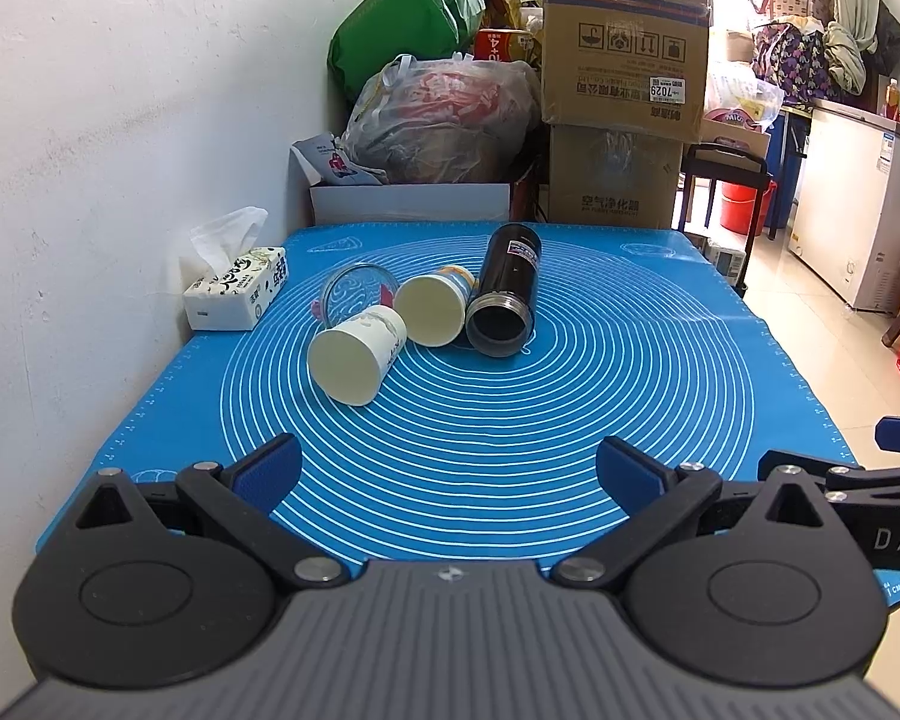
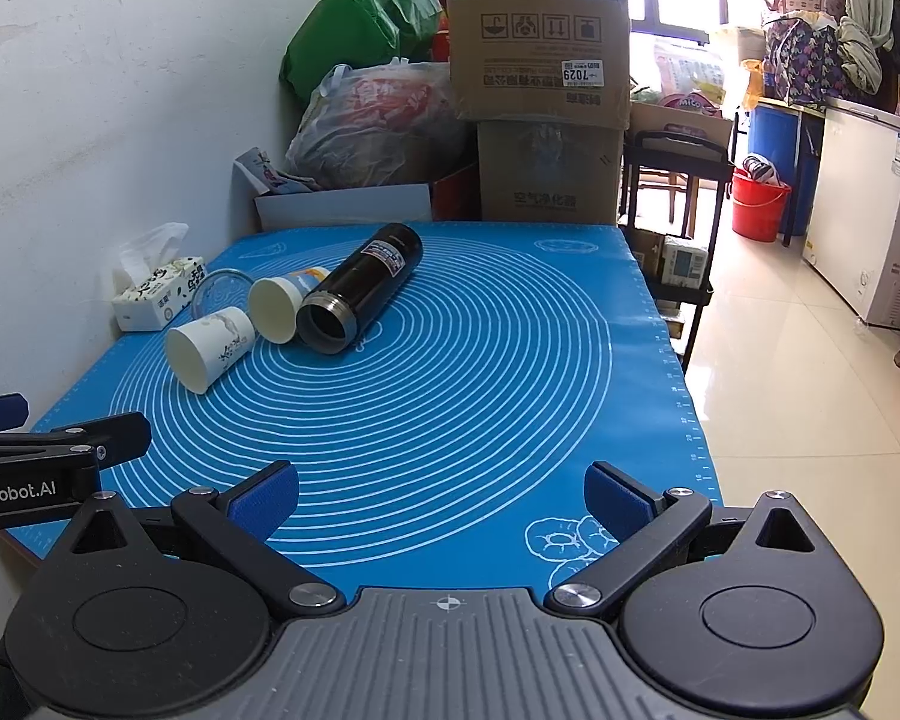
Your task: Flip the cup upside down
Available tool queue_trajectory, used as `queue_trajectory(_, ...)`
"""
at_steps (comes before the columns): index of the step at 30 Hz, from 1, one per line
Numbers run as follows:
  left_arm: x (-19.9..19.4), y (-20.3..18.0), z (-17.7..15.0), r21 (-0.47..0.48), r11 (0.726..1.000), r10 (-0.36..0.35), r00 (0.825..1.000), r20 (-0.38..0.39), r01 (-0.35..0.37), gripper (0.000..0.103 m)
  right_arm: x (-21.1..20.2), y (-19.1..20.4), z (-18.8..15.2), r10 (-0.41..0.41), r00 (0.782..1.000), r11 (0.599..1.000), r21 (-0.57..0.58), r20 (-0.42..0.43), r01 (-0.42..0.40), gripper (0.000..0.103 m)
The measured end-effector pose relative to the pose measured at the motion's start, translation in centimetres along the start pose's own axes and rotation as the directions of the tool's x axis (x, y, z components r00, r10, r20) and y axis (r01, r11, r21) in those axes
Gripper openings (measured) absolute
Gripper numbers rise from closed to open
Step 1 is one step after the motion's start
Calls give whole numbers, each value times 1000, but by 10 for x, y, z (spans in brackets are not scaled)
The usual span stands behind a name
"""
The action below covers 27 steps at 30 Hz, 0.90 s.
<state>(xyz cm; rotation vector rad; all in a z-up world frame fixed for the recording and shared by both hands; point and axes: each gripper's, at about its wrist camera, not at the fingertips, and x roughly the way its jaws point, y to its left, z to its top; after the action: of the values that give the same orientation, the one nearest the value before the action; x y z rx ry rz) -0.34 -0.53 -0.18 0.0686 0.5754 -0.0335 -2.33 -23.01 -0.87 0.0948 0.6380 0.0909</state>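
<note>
Several cups lie on their sides on the blue mat [image 1: 570,420], mouths toward me. A white paper cup [image 1: 357,354] is nearest, a second paper cup [image 1: 435,306] lies beside it, then a black flask [image 1: 504,300]; a clear glass [image 1: 354,291] lies behind them. In the right wrist view they are the white cup [image 2: 210,348], the second cup [image 2: 282,303], the flask [image 2: 360,288] and the glass [image 2: 222,291]. My left gripper [image 1: 450,468] is open and empty over the mat's near edge. My right gripper [image 2: 441,495] is open and empty, to the right of the left one.
A tissue pack [image 1: 237,294] sits at the mat's left edge by the white wall. Cardboard boxes [image 1: 621,36] and bags [image 1: 444,114] are stacked behind the table. The table's right edge drops to tiled floor [image 2: 810,390].
</note>
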Motion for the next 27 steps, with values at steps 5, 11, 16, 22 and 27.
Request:
queue_trajectory(5,1,0,0,2,1000,3,1000,-3,-3,103,0,0,0,0,1000,1000,0,0,0,103)
queue_trajectory(11,2,1,1,3,1000,2,1000,-11,-2,103,0,-1,0,1,1000,1000,0,-2,-1,103)
queue_trajectory(16,2,1,1,3,1000,3,1000,-10,-3,103,1,-2,-1,1,1000,1000,3,-3,-1,103)
queue_trajectory(22,4,2,2,4,1000,5,1000,-14,-5,103,5,-4,-2,6,1000,1000,10,-9,-5,103)
queue_trajectory(27,8,3,3,2,1000,13,1000,-9,-13,103,10,-8,-1,8,1000,1000,18,-11,-7,103)
